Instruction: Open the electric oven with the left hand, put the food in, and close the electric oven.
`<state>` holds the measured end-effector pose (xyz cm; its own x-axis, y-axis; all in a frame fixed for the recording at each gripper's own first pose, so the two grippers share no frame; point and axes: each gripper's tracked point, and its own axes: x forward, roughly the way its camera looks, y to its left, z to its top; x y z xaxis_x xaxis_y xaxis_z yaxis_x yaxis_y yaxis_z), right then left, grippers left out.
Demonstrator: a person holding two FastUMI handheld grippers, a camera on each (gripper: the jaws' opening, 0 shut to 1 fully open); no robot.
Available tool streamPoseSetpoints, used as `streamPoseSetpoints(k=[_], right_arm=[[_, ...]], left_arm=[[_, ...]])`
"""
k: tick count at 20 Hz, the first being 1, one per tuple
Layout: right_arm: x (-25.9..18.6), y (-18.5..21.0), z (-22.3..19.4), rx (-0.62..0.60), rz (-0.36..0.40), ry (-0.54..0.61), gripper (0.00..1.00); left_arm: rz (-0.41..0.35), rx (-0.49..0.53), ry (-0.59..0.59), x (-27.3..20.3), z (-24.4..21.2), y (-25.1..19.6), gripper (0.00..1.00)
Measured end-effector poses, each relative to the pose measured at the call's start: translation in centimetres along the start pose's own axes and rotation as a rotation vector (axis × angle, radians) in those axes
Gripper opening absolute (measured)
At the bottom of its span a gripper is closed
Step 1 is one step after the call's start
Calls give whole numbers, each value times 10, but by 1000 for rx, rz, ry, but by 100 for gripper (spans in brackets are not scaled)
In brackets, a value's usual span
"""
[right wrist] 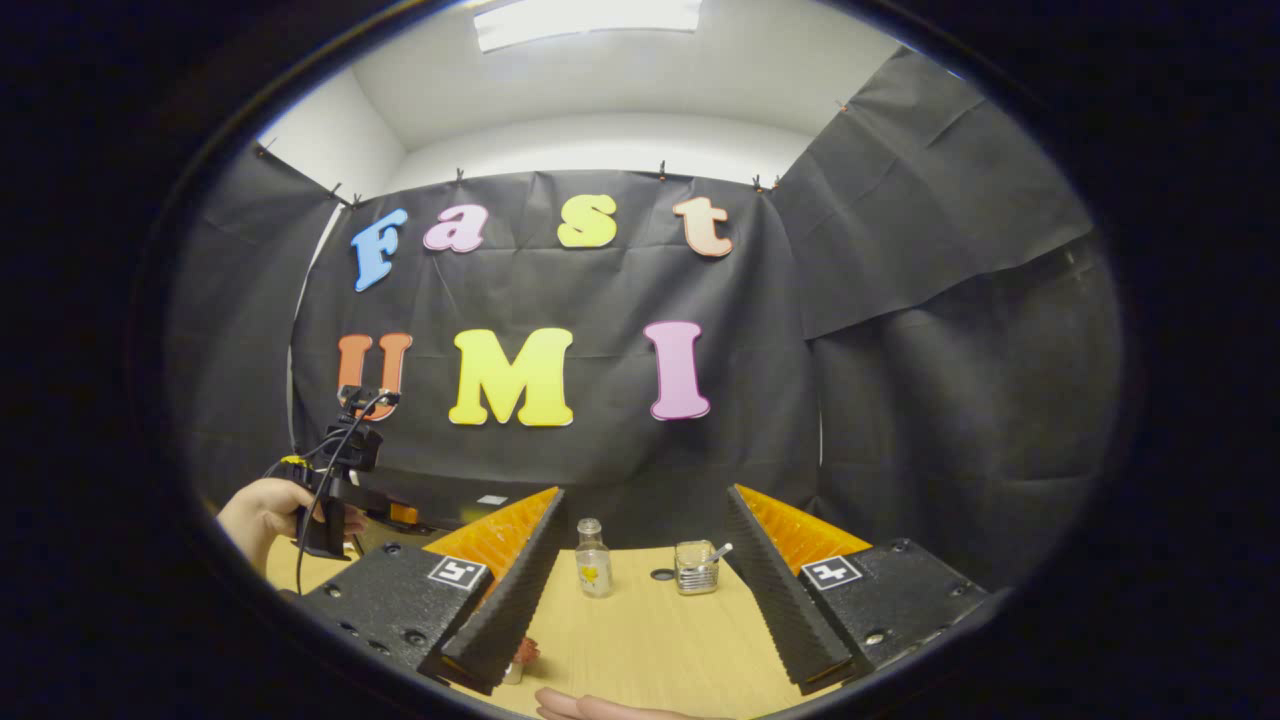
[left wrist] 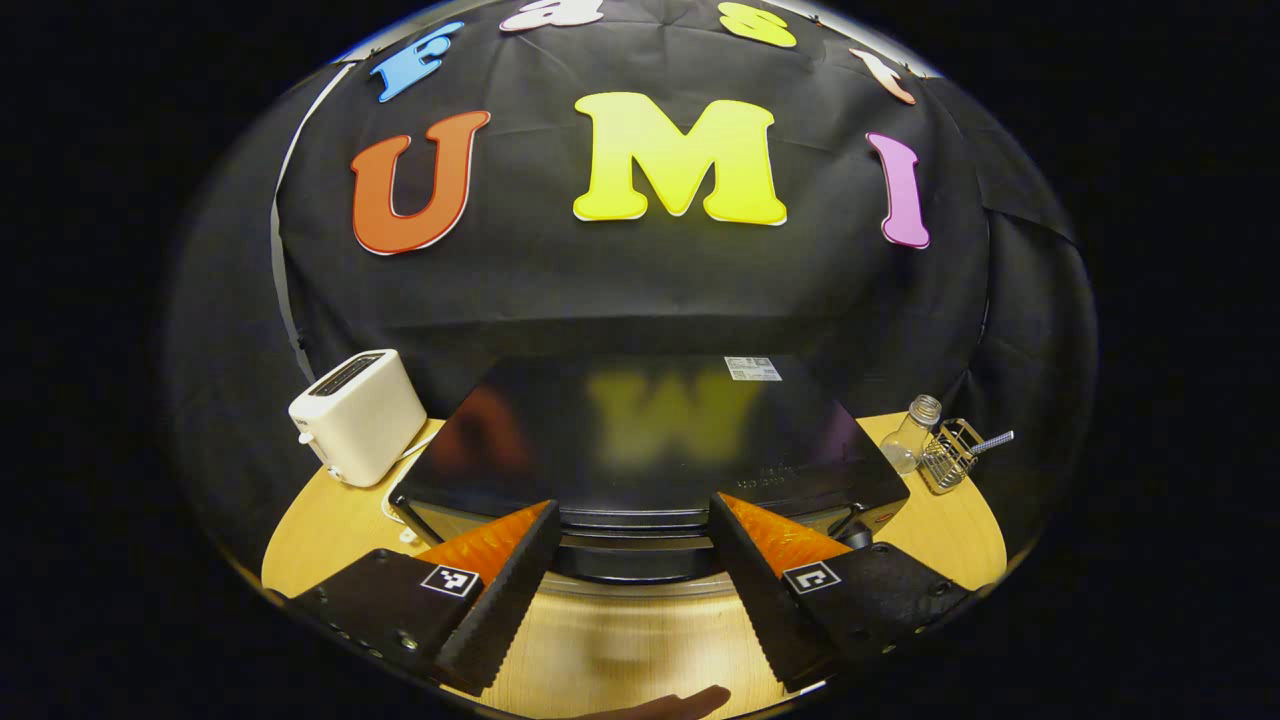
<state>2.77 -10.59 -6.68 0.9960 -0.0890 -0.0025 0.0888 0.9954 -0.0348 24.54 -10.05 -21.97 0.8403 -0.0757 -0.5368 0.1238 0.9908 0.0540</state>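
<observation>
The electric oven (left wrist: 650, 450) sat in the middle of the wooden surface (left wrist: 940, 520), its black top shiny and its door at the front closed. The left tool (left wrist: 632, 585) hung just in front of the door, its fingers spread wide and holding nothing. A white toaster (left wrist: 358, 415) stood left of the oven. A small glass bottle (left wrist: 912, 432) and a wire basket (left wrist: 950, 455) stood to its right. The right tool (right wrist: 640, 590) was spread wide too, well apart from the oven, pointing at the bottle.
</observation>
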Motion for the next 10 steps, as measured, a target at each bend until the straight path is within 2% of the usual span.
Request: streamPoseSetpoints(k=[2, 7, 10], right_arm=[[1, -6, -2, -7, -16, 4, 96], [-4, -4, -5, 1, -3, 16, 99], [-4, -7, -6, -2, -6, 13, 99]], left_arm=[[-1, -2, 2, 0, -1, 0, 95], [-32, -5, -13, -13, -7, -1, 95], [-22, 56, -66, -33, -18, 1, 95]])
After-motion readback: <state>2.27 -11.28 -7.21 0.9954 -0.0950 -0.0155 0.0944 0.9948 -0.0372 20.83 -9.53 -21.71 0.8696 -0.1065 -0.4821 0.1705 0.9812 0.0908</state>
